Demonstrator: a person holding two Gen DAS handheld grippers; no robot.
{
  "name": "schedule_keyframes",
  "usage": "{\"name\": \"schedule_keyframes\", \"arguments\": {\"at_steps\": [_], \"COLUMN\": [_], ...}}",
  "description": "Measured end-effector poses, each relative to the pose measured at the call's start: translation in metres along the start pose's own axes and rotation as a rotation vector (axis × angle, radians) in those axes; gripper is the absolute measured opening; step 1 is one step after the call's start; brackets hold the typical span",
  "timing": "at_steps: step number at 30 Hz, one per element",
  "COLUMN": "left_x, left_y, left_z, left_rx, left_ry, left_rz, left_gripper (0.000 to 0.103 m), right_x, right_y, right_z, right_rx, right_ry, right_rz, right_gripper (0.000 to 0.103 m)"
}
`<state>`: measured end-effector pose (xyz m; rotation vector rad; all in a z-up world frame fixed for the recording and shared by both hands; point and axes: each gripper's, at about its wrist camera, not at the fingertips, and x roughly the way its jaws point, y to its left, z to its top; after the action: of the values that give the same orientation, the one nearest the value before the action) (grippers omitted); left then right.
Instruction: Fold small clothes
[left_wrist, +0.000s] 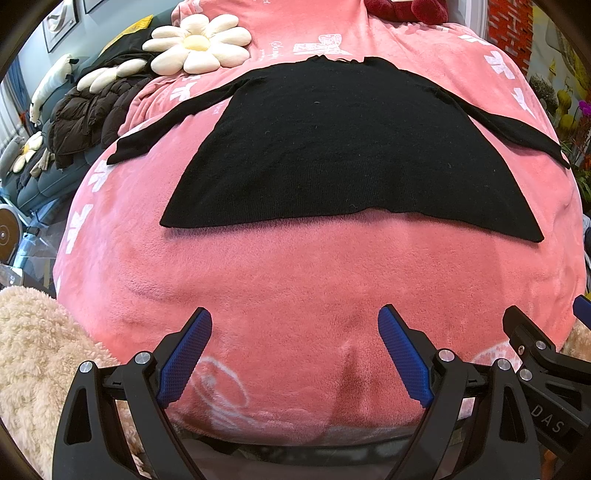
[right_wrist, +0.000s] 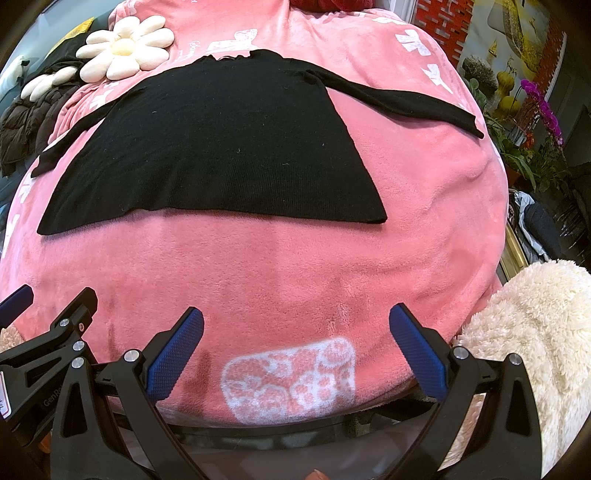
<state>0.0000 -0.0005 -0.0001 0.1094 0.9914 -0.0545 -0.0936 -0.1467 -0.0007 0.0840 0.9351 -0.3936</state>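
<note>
Left claw (left_wrist: 295, 354), right claw (right_wrist: 295, 350): both spread, empty (short of hem). Top (left_wrist: 332, 147) flat on blanket (left_wrist: 277, 277), sleeves out, ready for folding.

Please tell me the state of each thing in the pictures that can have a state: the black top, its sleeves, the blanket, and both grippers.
black top: unfolded, lying flat on the blanket, hem toward the cameras.
sleeves: both spread outward to the sides, not folded in.
pink blanket: spread out under the top, a few soft wrinkles.
left gripper: open, holding nothing, short of the hem.
right gripper: open, holding nothing, short of the hem.
</note>
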Motion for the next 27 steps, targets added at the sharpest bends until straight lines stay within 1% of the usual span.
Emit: {"name": "schedule_keyframes", "arguments": {"at_steps": [27], "left_x": [0.0001], "left_y": [-0.0002], "left_z": [0.0001], "left_rx": [0.001], "left_ry": [0.002], "left_rz": [0.002], "left_gripper": [0.088], "right_x": [0.0001], "right_y": [0.0018], "right_z": [0.0002], "right_rx": [-0.002], "right_ry": [0.001], "right_rz": [-0.002], "right_gripper": [0.098]}}
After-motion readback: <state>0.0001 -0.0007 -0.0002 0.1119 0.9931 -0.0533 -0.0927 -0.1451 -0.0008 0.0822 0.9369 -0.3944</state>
